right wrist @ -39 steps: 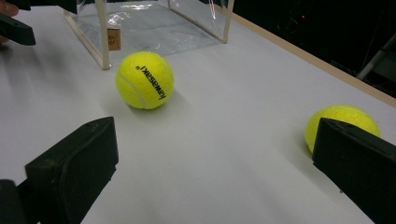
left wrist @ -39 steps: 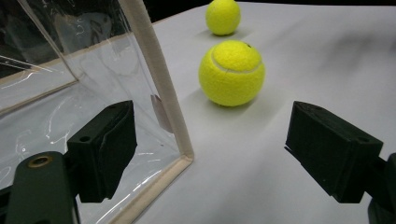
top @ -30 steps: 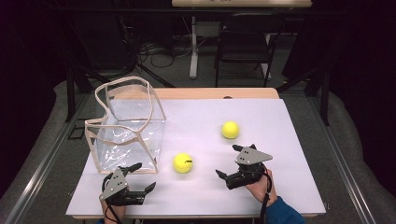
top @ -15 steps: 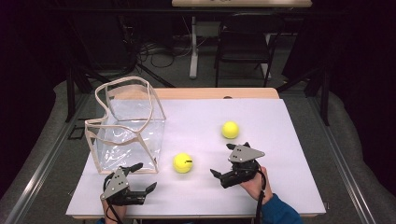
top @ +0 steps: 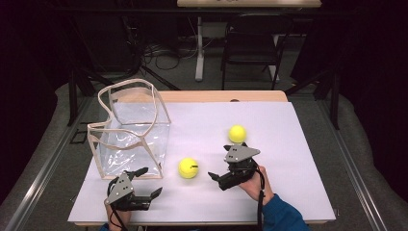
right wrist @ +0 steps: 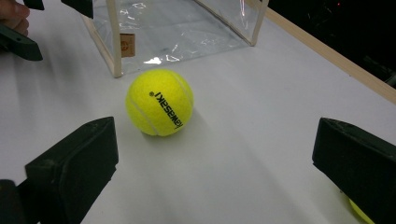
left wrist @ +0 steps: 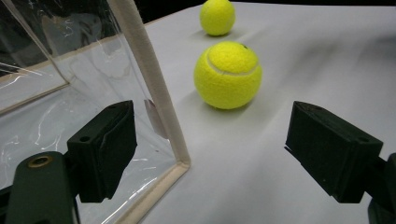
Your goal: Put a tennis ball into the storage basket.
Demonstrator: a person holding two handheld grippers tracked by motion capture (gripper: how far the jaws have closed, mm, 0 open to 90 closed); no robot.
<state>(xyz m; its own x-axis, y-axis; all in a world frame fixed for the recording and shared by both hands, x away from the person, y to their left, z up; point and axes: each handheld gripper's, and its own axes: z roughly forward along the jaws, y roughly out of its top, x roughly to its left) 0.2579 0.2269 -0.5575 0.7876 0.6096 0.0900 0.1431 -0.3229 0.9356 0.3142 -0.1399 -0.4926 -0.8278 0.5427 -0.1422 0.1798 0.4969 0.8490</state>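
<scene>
Two yellow tennis balls lie on the white tabletop (top: 288,144). The near ball (top: 187,168) (left wrist: 228,74) (right wrist: 159,102) rests just right of a clear plastic bag with beige trim (top: 130,130) (left wrist: 154,88) (right wrist: 177,28). Farther back lies the far ball (top: 237,133) (left wrist: 217,16). My right gripper (top: 217,164) (right wrist: 215,172) is open, its jaws pointing left at the near ball from a short gap. Near the front edge my left gripper (top: 150,182) (left wrist: 217,154) is open and empty, one jaw in front of the bag's corner.
The bag stands upright at the table's left with its mouth open at the top. A wooden strip (top: 221,96) runs along the table's far edge. A dark chair (top: 250,53) and cables are on the floor beyond the table.
My right gripper has slid left and a little forward, closer to the near ball. The left gripper, the balls and the bag have stayed put.
</scene>
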